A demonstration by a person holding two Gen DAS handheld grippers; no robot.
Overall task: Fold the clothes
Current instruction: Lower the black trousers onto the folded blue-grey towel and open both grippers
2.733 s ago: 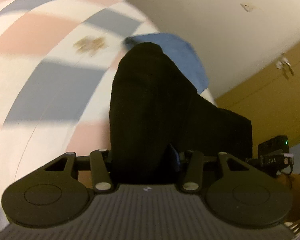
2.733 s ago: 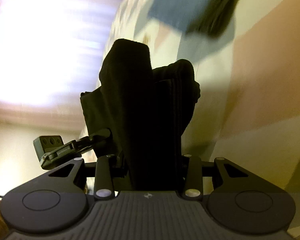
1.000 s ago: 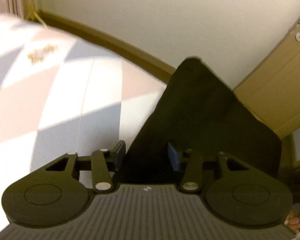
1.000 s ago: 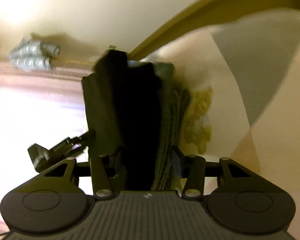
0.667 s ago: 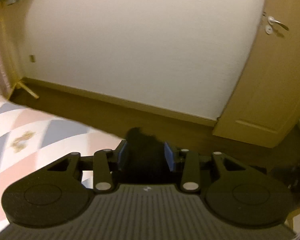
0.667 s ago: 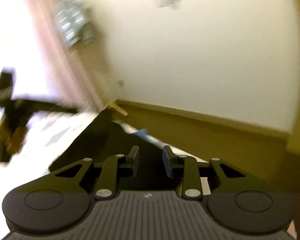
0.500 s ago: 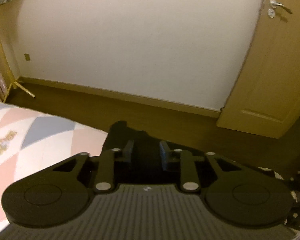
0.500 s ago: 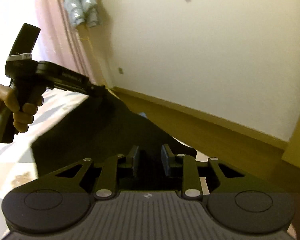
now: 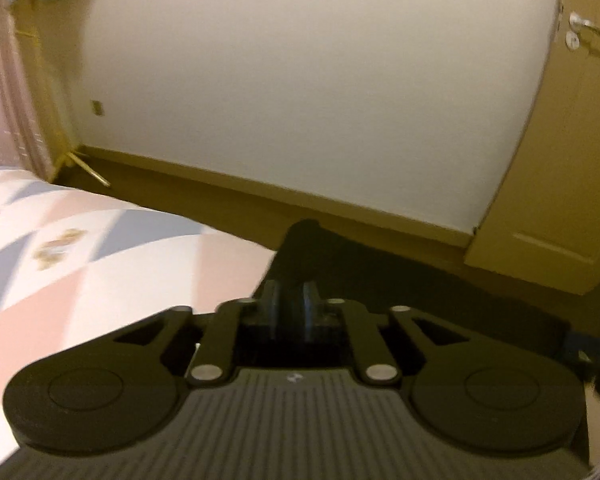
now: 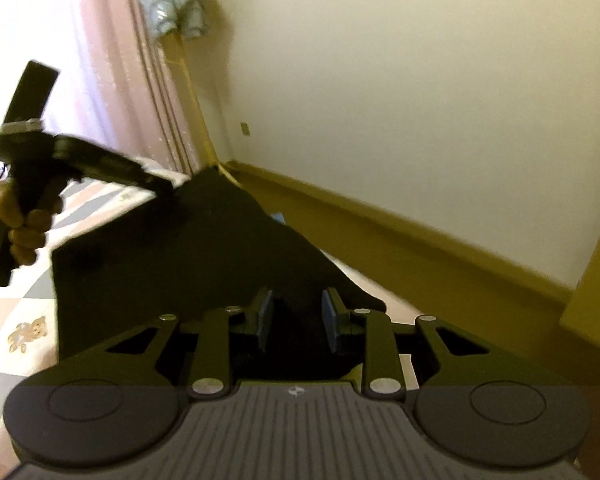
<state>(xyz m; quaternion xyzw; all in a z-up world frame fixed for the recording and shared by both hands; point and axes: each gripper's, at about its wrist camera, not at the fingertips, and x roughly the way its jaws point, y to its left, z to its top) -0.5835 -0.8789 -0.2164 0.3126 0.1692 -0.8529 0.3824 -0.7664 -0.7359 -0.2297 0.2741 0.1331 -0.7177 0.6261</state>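
Note:
A black garment [image 10: 180, 264] is stretched over the patchwork bed cover [image 10: 20, 360] between my two grippers. In the left wrist view my left gripper [image 9: 291, 300] pinches a corner of the black garment [image 9: 380, 280]; its jaws are closing and stand nearly together on the cloth. The right wrist view shows that left gripper [image 10: 164, 188] from the side, held by a hand [image 10: 16, 216], at the far corner. My right gripper [image 10: 298, 312] has a thick fold of the garment filling the gap between its blue pads [image 10: 265, 316]; its jaws are opening slightly.
The bed cover [image 9: 80, 264] ends at an edge just past the garment, with brown floor [image 9: 220, 196] and a cream wall beyond. A door [image 9: 572, 160] stands at the right and a pink curtain [image 10: 112, 60] at the left. A small blue item [image 10: 278, 216] peeks out behind the garment.
Both views have swung from the bed cover up to the wall and floor. The right gripper rolled upright and rose. The left jaws narrowed onto the cloth, and the garment now spreads between the grippers.

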